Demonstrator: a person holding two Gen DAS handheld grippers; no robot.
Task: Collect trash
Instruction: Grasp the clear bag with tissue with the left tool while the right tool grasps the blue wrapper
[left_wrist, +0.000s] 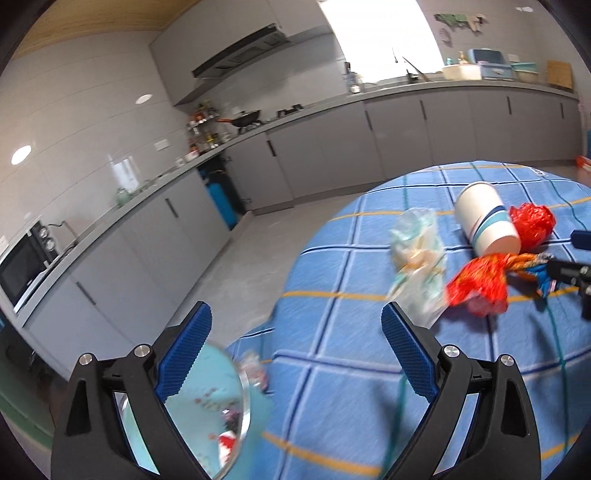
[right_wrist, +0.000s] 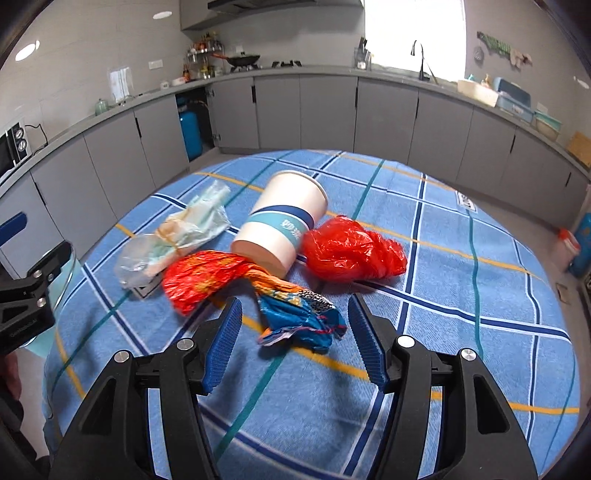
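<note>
Kitchen with grey cabinets (right_wrist: 280, 110) behind; blue plaid-clothed counter (right_wrist: 461, 295) carries the trash. Left gripper (left_wrist: 295, 325) released, jaws wide, nothing between, over the counter's edge; clear plastic bag (left_wrist: 417, 258) ahead to its right. Right gripper (right_wrist: 293, 325) released, jaws either side of the orange-blue wrapper's (right_wrist: 295, 314) tail, pads not pressing. Tipped paper cup (right_wrist: 284, 218) just beyond, red plastic bag (right_wrist: 351, 251) ahead-right.

Blue plaid tablecloth (right_wrist: 461, 295) is spread over a round table. Grey cabinets (right_wrist: 328, 110) are run along the walls. A wok (right_wrist: 243, 59) is seen on the stove, a microwave (left_wrist: 22, 266) on the counter, a blue cylinder (right_wrist: 190, 133) in an open cabinet bay.
</note>
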